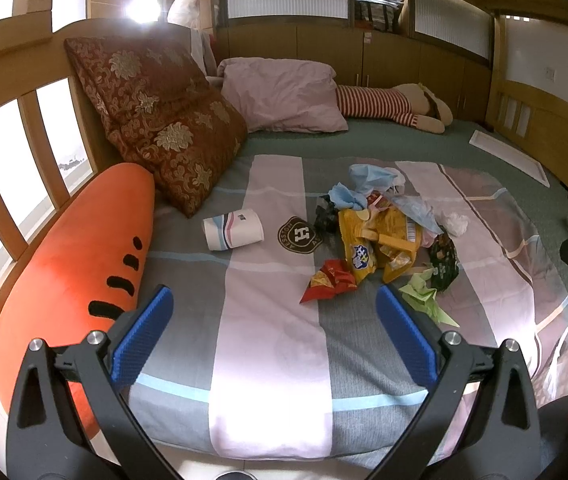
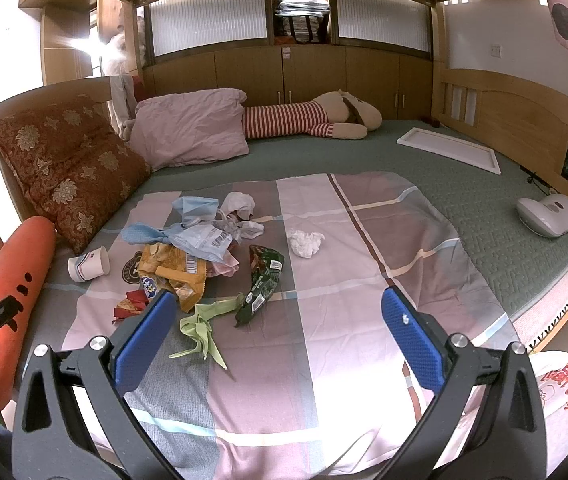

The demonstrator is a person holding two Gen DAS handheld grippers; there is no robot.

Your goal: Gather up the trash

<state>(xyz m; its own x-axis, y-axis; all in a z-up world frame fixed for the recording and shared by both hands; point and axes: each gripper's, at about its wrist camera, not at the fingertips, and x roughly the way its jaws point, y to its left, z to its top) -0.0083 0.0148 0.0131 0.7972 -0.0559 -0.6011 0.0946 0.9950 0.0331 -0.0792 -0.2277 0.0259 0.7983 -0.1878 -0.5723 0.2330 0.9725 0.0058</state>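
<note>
A heap of trash lies on the striped blanket [image 1: 271,340]: a yellow snack bag [image 1: 368,240], a red wrapper [image 1: 330,280], a green paper scrap [image 1: 424,296], a dark green wrapper [image 2: 261,280], blue face masks [image 2: 195,208] and a crumpled white tissue [image 2: 304,242]. A paper cup [image 1: 233,229] lies on its side left of the heap. My left gripper [image 1: 273,334] is open and empty, just short of the heap. My right gripper [image 2: 275,334] is open and empty, right of the green scrap [image 2: 207,320]. A white plastic bag [image 2: 564,396] hangs at the bed's near right edge.
An orange carrot plush [image 1: 71,272] lies along the left rail. A red patterned cushion [image 1: 155,120], a pink pillow [image 1: 284,96] and a striped plush dog [image 2: 312,120] lie at the back. A white frame [image 2: 450,150] and a white handheld device [image 2: 548,214] lie at right.
</note>
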